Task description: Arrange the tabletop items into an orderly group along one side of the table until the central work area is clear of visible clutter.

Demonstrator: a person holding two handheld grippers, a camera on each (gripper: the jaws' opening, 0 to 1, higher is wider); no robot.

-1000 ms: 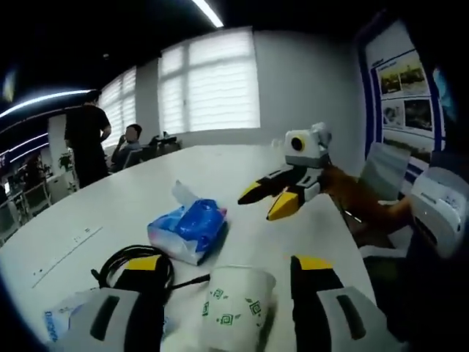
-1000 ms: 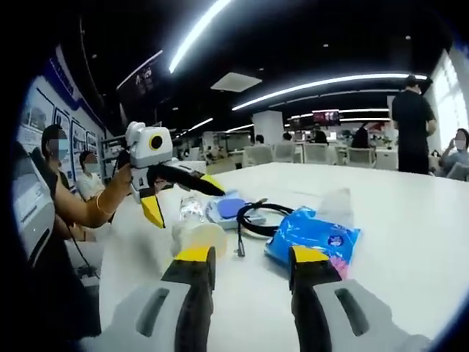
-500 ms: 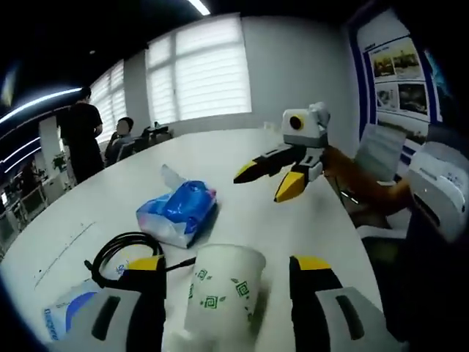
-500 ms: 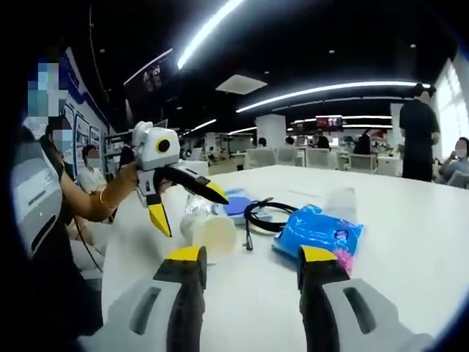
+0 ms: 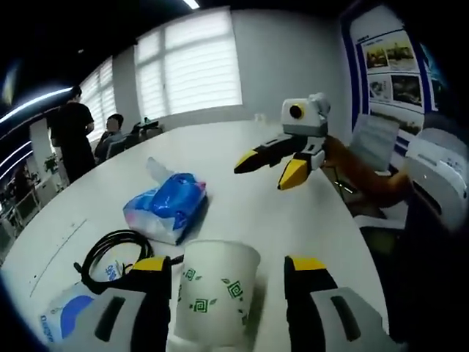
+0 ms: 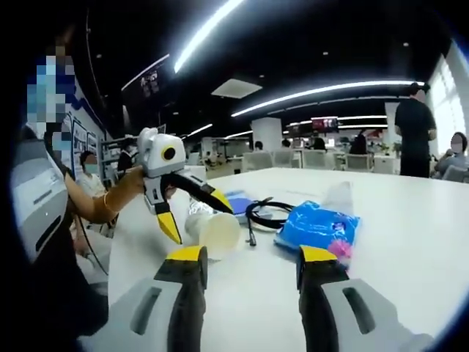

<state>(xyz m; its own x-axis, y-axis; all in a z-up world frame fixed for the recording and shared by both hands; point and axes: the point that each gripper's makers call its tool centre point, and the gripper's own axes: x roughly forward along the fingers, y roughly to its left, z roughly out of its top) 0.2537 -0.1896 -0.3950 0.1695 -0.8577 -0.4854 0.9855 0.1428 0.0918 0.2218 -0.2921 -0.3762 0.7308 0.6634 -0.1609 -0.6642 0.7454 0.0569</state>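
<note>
White and broad, the counter (image 5: pixel 242 205) runs back toward slatted windows in the left gripper view, with people standing and sitting at its far end. Left tongs (image 5: pixel 227 265) stand with jaws apart, and a paper cup (image 5: pixel 212 292) printed with green marks sits between them; whether either jaw touches the cup I cannot tell. Just beyond the left jaw lies a coiled black cable (image 5: pixel 110 253), and past that a blue tissue pack (image 5: pixel 165 209) with a tissue sticking up. Beside the left jaw, nearer the camera, a blue-and-white packet (image 5: pixel 66 319) lies flat. Right tongs (image 5: pixel 275 163) hang above the counter well ahead of the cup, jaws apart and clamped on nothing. In the right gripper view the right tongs (image 6: pixel 253 255) spread wide over bare counter, with the left tongs (image 6: pixel 194 209) around the cup (image 6: pixel 212 229) ahead, and the cable (image 6: pixel 267 214) and tissue pack (image 6: pixel 319 227) farther along.
</note>
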